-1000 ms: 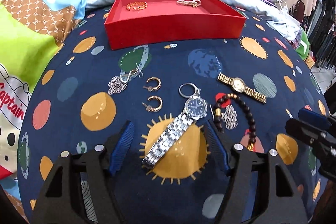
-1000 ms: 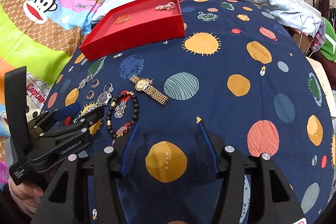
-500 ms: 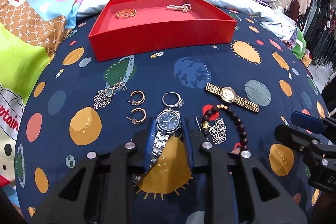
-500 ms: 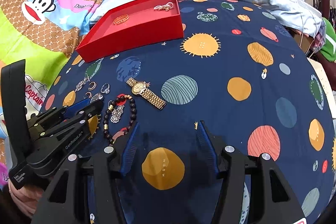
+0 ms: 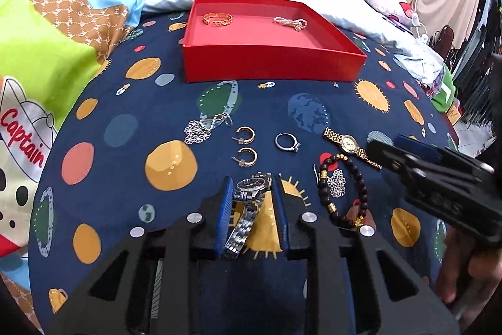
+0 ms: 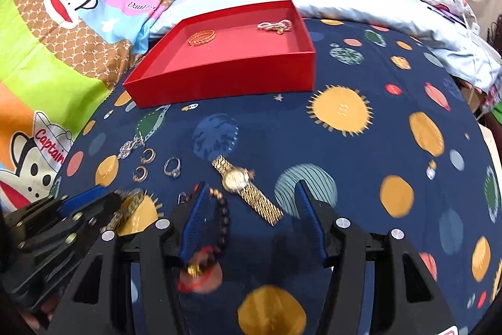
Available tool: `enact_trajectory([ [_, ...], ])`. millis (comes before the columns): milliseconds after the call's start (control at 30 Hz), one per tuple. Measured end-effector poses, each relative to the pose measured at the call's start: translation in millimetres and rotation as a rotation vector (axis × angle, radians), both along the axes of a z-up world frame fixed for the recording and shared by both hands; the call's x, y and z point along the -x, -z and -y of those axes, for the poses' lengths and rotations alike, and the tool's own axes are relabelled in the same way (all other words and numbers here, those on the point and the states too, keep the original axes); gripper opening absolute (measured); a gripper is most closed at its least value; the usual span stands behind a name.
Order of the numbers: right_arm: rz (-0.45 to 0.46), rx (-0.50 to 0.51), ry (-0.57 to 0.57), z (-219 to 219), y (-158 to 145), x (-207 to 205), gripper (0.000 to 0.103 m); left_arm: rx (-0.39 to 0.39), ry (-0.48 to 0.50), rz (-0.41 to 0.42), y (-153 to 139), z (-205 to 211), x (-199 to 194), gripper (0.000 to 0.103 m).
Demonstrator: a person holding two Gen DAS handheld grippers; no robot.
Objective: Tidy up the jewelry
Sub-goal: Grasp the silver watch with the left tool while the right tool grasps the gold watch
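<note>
My left gripper [image 5: 252, 203] has closed since a second ago: then its fingers stood wide on either side of the silver watch [image 5: 251, 200], now they are clamped on its case and band, which seem lifted a little off the bedspread [image 5: 175, 102], though I can't be sure from this angle. My right gripper [image 6: 251, 209] has moved in meanwhile and hangs with jaws apart over the gold watch [image 6: 241, 182], the beaded bracelet [image 6: 221, 220] beside its left finger. Farther off, the red tray [image 5: 269, 66] holds two bracelets, so the silver watch goes there next, I judge.
</note>
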State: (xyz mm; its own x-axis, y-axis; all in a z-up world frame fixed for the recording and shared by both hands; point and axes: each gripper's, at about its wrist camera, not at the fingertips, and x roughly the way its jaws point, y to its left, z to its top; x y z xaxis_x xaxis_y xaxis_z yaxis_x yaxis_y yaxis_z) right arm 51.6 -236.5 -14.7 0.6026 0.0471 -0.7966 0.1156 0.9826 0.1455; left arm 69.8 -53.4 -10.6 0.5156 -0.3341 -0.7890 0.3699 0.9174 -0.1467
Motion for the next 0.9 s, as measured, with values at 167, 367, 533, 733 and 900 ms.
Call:
enact_trajectory([
  [167,-0.026,0.02,-0.024,-5.7,11.4,-15.9,0.055,0.001,-0.006,-0.011,1.7,-4.8,-1.1,0.024],
  [367,-0.042,0.041,-0.036,-10.7,19.8,-22.9,0.052,0.015,-0.008,-0.021,3.0,-7.1,-3.4,0.024],
  [533,-0.05,0.083,-0.046,-16.3,19.9,-25.6,0.028,0.023,-0.006,-0.025,2.6,-8.1,-4.2,0.024],
  [733,-0.054,0.07,-0.045,-15.6,19.4,-24.2,0.021,0.03,-0.004,-0.022,-0.2,-9.6,-2.2,0.024],
  [900,-0.043,0.041,-0.034,-13.6,14.6,-18.2,0.021,0.04,0.0,-0.017,-4.4,-11.8,1.2,0.024],
])
